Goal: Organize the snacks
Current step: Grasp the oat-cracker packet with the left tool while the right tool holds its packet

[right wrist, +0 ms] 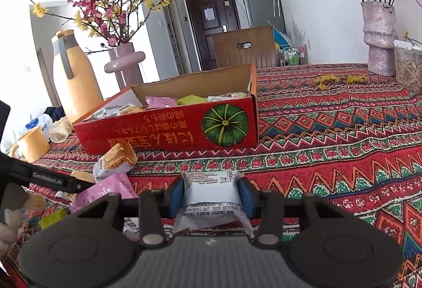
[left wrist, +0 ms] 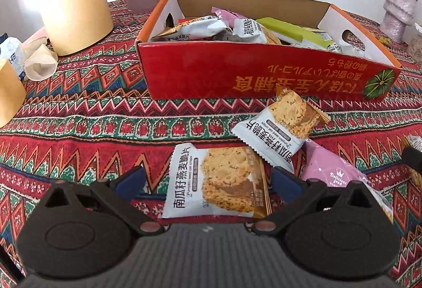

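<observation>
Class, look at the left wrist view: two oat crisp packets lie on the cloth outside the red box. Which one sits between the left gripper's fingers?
The flat-lying oat crisp packet, nearest the camera; the other packet leans tilted, closer to the red box.

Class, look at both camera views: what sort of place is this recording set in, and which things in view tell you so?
Most likely a home dining or living area. A patterned tablecloth covers the table, vases of flowers stand on it, and a dark entrance door with a wooden chair shows behind the red snack box.
</observation>
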Tool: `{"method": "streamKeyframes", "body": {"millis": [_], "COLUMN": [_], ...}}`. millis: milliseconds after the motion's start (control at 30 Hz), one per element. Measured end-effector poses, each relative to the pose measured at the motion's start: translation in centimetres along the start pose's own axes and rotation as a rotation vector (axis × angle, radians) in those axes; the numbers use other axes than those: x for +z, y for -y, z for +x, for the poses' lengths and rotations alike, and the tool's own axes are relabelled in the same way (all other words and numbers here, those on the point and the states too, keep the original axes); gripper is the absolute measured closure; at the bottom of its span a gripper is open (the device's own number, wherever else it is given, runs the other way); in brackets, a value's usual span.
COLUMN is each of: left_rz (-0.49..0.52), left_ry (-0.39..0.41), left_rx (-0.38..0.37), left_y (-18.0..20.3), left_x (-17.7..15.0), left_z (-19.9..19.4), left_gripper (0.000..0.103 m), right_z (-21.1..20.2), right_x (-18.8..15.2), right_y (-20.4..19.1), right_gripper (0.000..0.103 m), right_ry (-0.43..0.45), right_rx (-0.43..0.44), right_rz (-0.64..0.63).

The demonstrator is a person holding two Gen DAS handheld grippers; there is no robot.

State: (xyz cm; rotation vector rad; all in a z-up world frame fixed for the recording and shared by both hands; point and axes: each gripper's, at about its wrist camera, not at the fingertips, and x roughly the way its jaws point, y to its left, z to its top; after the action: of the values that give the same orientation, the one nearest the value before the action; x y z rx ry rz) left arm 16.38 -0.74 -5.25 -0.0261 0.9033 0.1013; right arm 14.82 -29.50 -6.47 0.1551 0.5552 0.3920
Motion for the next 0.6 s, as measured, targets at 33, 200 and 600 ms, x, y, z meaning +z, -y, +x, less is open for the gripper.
{"method": "streamKeyframes", "body": {"millis": [33, 200, 600], "left_rz": [-0.001, 0.009, 0.001], "left_ry": [0.002, 0.023, 0.059], "left_rx": [0.0, -0.007, -0.018], "left_y": [0.0, 0.0, -0.7], "left_x": [-0.1, -0.3, -0.9], "left_z": [-0.1, -0.4, -1.7], "left_gripper": [0.0, 0.007, 0.044], "right_z": [0.0, -0.1, 0.1], "right_x": [0.0, 0.0, -0.1], "right_y": [0.0, 0.0, -0.3], "right_gripper": [0.059, 0.059, 0.059], "right_ry": [0.001, 0.001, -0.009], "right_rx": [0.001, 0.001, -0.011], "right_rz": [0.0, 0.0, -0.015]}}
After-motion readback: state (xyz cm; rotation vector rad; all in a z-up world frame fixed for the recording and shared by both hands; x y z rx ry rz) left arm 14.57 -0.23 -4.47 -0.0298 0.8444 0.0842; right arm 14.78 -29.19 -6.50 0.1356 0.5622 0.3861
